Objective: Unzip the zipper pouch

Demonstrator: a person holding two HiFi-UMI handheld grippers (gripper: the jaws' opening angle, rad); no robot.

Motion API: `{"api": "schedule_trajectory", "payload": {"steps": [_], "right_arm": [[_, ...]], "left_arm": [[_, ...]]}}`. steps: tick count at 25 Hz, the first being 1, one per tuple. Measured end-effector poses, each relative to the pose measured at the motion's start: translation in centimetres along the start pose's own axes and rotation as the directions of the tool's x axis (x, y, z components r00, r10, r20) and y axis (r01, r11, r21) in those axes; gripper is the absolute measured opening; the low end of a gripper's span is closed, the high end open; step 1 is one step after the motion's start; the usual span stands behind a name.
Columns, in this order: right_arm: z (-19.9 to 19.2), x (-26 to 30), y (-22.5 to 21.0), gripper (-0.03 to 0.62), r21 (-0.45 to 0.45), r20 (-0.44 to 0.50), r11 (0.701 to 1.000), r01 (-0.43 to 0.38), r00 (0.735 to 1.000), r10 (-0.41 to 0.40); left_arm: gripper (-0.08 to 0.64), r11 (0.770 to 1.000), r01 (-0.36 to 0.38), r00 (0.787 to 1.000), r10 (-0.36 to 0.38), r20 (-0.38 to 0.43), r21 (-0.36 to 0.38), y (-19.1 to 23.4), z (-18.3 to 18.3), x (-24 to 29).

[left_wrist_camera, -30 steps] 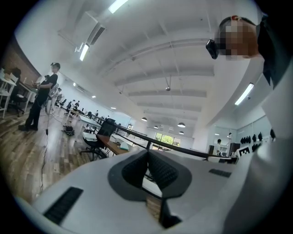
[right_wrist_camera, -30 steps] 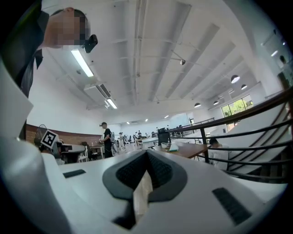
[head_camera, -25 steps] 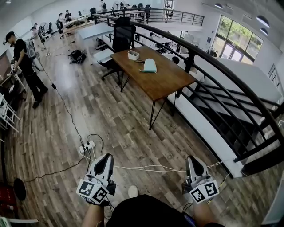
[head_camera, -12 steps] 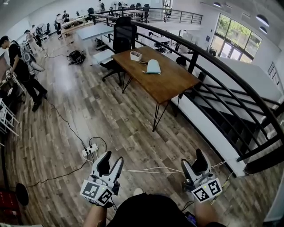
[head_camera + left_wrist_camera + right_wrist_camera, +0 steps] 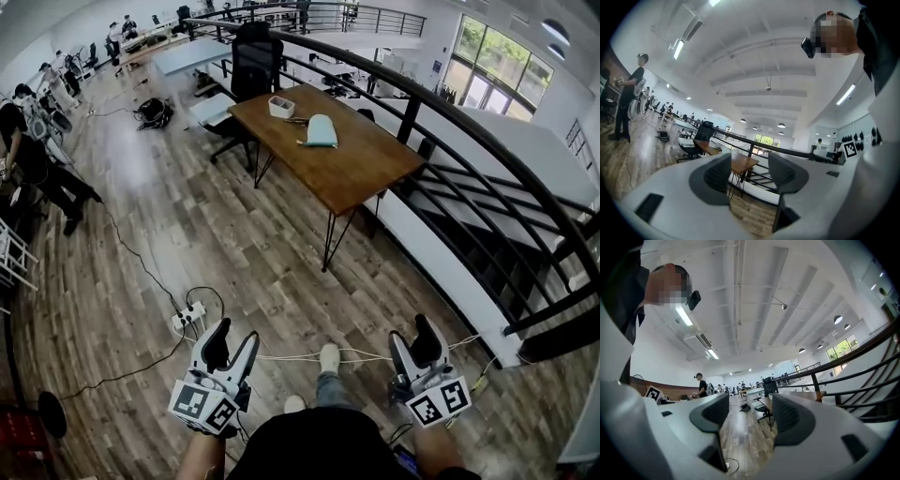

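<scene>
The zipper pouch (image 5: 321, 130) is pale teal and lies on a brown wooden table (image 5: 370, 173) far ahead, well out of reach of both grippers. Low in the head view, my left gripper (image 5: 232, 339) and right gripper (image 5: 414, 339) point level over the wood floor. The left jaws have just been opening and stand wide with nothing between them. The right jaws opened wide, then eased in slightly, and are also empty. In the left gripper view, the gap of the left gripper (image 5: 749, 171) frames the table (image 5: 740, 163). The right gripper (image 5: 749, 414) looks down the room.
A white box (image 5: 281, 106) sits on the table beyond the pouch, with a black office chair (image 5: 255, 70) behind it. A black railing (image 5: 487, 159) runs along the right. A power strip (image 5: 186, 317) and cables lie on the floor. A person (image 5: 23, 155) stands at far left.
Both grippers' jaws went from shut to open. The view has advanced toward the table, and a shoe now shows between the grippers.
</scene>
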State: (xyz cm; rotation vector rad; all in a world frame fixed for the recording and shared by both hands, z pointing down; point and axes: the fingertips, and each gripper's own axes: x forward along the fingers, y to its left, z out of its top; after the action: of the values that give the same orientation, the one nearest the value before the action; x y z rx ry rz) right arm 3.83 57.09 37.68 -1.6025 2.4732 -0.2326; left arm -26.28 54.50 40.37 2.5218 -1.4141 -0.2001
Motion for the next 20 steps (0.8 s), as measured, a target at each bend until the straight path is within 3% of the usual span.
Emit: {"api": "schedule_trajectory", "payload": {"steps": [6,10,20], "right_arm": [[-0.1,5.8,-4.0,0.265,0.011,0.005,0.999,-0.054,0.999,0.054],[1.0,9.9,-7.1,0.253,0.003,0.039,0.995,-0.095,0.995,0.095],[3.6,16.1,-16.4,0.247,0.006,0.054,0.995,-0.101,0.993,0.100]], "left_arm": [[0.239,0.999,-0.042,0.999,0.042,-0.006,0.026,1.4,0.6,4.7],[0.239,0.997,-0.057,0.998,0.055,0.030,0.048,1.9,2.3,9.5],[0.239,0.991,-0.114,0.992,0.110,0.059,0.071,2.1,4.7,20.0]]}}
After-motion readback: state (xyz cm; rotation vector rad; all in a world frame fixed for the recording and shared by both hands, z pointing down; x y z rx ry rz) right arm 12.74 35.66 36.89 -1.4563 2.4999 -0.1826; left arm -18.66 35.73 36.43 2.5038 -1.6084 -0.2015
